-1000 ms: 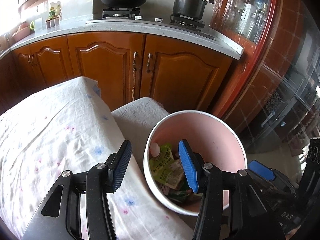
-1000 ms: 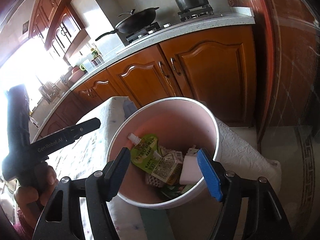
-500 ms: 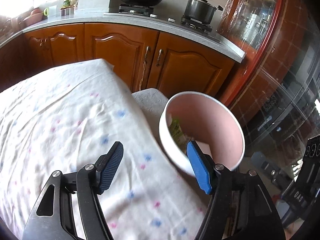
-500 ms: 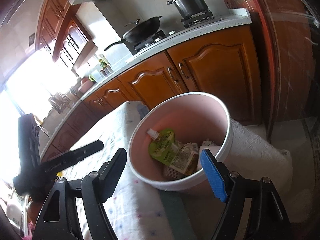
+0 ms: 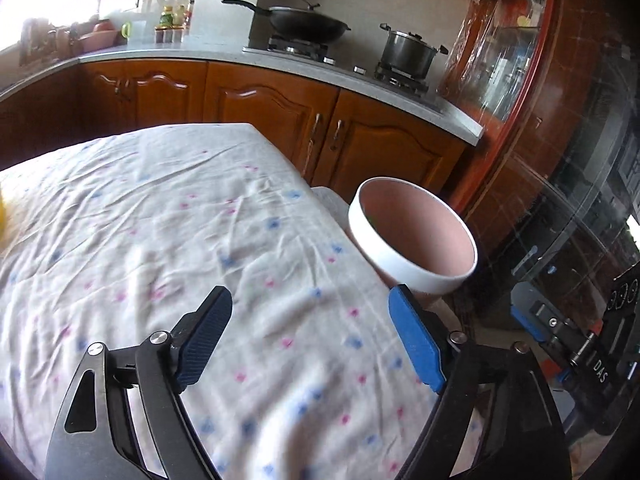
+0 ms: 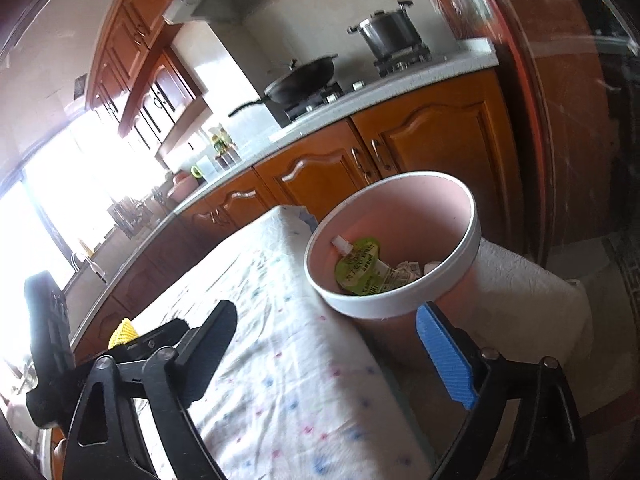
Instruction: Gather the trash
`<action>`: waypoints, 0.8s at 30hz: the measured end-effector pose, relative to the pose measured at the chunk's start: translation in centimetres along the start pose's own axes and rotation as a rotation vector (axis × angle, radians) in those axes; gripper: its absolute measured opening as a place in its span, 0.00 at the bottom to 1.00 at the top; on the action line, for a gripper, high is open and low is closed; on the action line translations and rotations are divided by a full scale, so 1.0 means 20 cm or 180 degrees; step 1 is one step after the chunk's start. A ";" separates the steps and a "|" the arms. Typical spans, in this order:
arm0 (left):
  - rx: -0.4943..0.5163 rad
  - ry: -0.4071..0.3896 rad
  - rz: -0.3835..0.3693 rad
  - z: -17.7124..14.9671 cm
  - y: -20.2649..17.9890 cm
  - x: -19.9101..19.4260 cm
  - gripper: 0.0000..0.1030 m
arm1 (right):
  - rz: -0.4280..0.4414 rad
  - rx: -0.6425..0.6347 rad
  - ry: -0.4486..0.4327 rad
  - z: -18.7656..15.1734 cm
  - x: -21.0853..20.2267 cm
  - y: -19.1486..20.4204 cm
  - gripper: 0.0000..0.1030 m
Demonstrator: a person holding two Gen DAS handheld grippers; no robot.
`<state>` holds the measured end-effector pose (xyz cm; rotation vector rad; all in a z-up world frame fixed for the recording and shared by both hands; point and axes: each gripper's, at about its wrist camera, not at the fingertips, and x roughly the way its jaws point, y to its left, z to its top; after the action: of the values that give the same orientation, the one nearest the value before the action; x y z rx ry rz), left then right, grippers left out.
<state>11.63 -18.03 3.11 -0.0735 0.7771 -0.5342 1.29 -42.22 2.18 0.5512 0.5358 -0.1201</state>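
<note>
A pink bin with a white rim (image 5: 404, 268) (image 6: 384, 304) stands off the table's right edge. Inside it lie a green spouted pouch (image 6: 358, 264) and other wrappers. My left gripper (image 5: 310, 334) hovers over the flowered tablecloth (image 5: 160, 240), jaws opening, nothing between them. My right gripper (image 6: 324, 338) hangs near the table's right edge in front of the bin, jaws opening and empty. The left gripper's black body (image 6: 48, 344) shows at the far left of the right wrist view. A yellow object (image 6: 122, 332) sits on the table beyond it.
Wooden kitchen cabinets (image 5: 256, 120) run behind the table, with a wok (image 5: 304, 22) and a steel pot (image 5: 408, 54) on the stove. A white-covered seat (image 6: 520, 300) stands beside the bin. A dark glass-fronted cabinet (image 5: 560, 200) fills the right side.
Both grippers have pulled back from over the bin toward the table and their jaws have widened. The bin now sits farther away in both views.
</note>
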 end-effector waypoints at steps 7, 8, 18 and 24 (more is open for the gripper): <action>0.0031 -0.0374 0.0091 -0.14 0.06 -0.23 0.92 | -0.0244 -0.0365 -0.0303 -0.13 -0.14 0.13 1.00; 0.0045 -0.0433 0.0112 -0.15 0.07 -0.25 0.93 | -0.0274 -0.0425 -0.0345 -0.14 -0.16 0.14 1.00; 0.0259 -0.0964 0.0387 -0.25 0.03 -0.49 1.00 | -0.0364 -0.0956 -0.0794 -0.17 -0.36 0.33 1.00; 0.0245 -0.0874 0.0544 -0.36 0.06 -0.45 1.00 | -0.0330 -0.1078 -0.0970 -0.26 -0.40 0.36 1.00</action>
<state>2.04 -11.69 3.49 -0.0083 0.4888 -0.3810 -6.06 -33.59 6.04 0.1688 0.2778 -0.2038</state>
